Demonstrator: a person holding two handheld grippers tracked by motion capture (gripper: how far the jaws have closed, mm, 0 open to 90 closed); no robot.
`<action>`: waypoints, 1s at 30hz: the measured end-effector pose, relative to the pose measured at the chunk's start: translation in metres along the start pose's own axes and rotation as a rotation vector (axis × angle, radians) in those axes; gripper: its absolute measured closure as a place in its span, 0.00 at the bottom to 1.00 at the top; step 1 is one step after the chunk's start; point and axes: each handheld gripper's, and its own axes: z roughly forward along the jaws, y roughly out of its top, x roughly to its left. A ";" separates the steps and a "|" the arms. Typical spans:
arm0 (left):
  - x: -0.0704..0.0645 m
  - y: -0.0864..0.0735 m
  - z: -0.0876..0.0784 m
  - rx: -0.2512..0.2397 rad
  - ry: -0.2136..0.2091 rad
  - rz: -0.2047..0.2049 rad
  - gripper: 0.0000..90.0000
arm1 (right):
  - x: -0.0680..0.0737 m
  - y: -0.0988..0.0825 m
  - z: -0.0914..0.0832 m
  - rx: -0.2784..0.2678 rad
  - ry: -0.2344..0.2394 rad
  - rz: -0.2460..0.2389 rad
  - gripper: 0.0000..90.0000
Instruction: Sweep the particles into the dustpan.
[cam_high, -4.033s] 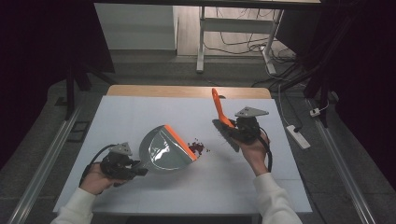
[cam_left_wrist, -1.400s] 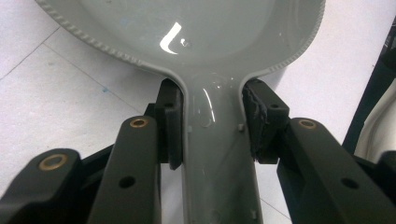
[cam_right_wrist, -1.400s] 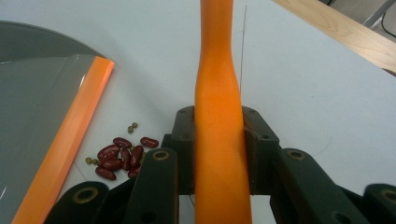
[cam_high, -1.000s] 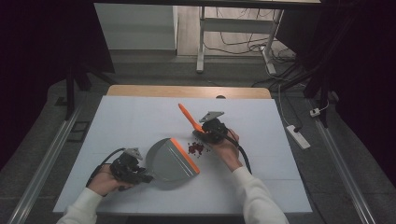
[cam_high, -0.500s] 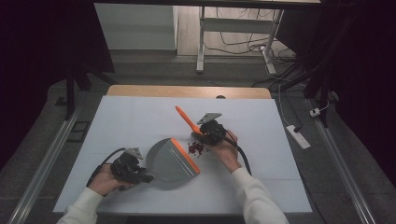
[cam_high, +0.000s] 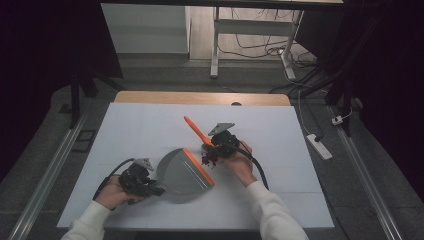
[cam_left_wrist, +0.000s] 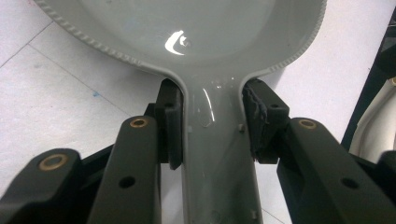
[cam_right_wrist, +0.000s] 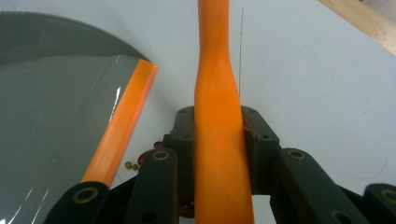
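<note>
A grey dustpan (cam_high: 181, 173) with an orange lip (cam_high: 198, 166) lies on the white table. My left gripper (cam_high: 136, 181) is shut on its handle (cam_left_wrist: 217, 154), both pads (cam_left_wrist: 169, 123) pressed to the handle's sides. My right gripper (cam_high: 225, 141) is shut on an orange brush handle (cam_high: 196, 129) that slants up and to the left; in the right gripper view the handle (cam_right_wrist: 218, 121) runs between the jaws. Small dark red bits (cam_high: 208, 159) lie on the table right by the dustpan's lip, under the brush. A few bits (cam_right_wrist: 132, 165) also show beside the lip (cam_right_wrist: 122, 126).
The white table (cam_high: 150, 125) has a wooden strip (cam_high: 200, 98) at its far edge. Cables trail from both grippers. A power strip (cam_high: 318, 145) lies on the floor to the right, and a desk frame (cam_high: 215, 45) stands beyond the table.
Over the last second the brush and right gripper moved slightly left towards the dustpan lip. Since four seconds ago the brush came down from the right and the dustpan shifted a little.
</note>
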 end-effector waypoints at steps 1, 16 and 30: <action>0.000 0.000 0.000 0.000 0.000 0.000 0.69 | 0.001 0.000 0.000 -0.001 0.005 0.001 0.78; 0.001 0.000 0.001 -0.002 -0.005 -0.003 0.69 | 0.018 0.005 0.002 -0.011 0.059 -0.019 0.78; 0.001 0.000 0.002 0.001 -0.005 -0.002 0.69 | 0.033 0.009 0.004 -0.026 0.111 -0.024 0.78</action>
